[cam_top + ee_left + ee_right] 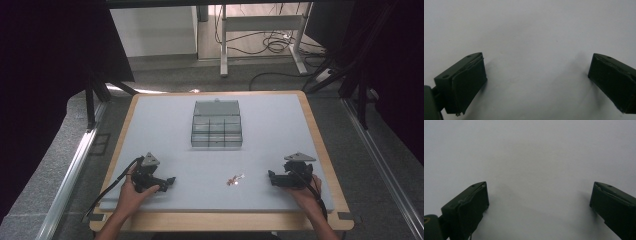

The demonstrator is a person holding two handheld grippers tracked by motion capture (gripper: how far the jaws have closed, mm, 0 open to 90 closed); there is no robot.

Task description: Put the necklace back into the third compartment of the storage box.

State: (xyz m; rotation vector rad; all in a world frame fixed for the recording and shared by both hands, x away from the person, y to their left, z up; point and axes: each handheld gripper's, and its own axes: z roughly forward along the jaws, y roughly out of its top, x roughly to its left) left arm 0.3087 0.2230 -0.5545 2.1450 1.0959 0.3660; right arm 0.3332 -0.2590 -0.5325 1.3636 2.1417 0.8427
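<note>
Clear plastic compartment box (216, 131), lid (216, 107) tipped up at its far side, sits on the pale grey table mat (165, 120), well ahead of both claws and roughly between them. Small coppery-metal bits (234, 179), prob. tiny parts (too small to tell), lie on the mat between the claws, nearer the right gripper (272, 176), just off its tips twd the left gripper (171, 180). Both claws rest low near the mat's near edge, each held in a hand, tips pointing inward at each other. Left gripper view: jaws stand wide, nothing btwn them, bare mat under. Right gripper view: same, jaws wide and empty. Step in hand looks like the very start: nothing picked yet, box compartments seem empty, tho hard to tell thru the plastic. Next move prob. calls for the right claw to slide inward to the bits, tip down, and pinch one part cleanly w/o scattering the rest, then carry it fwd to a compartment.
</note>
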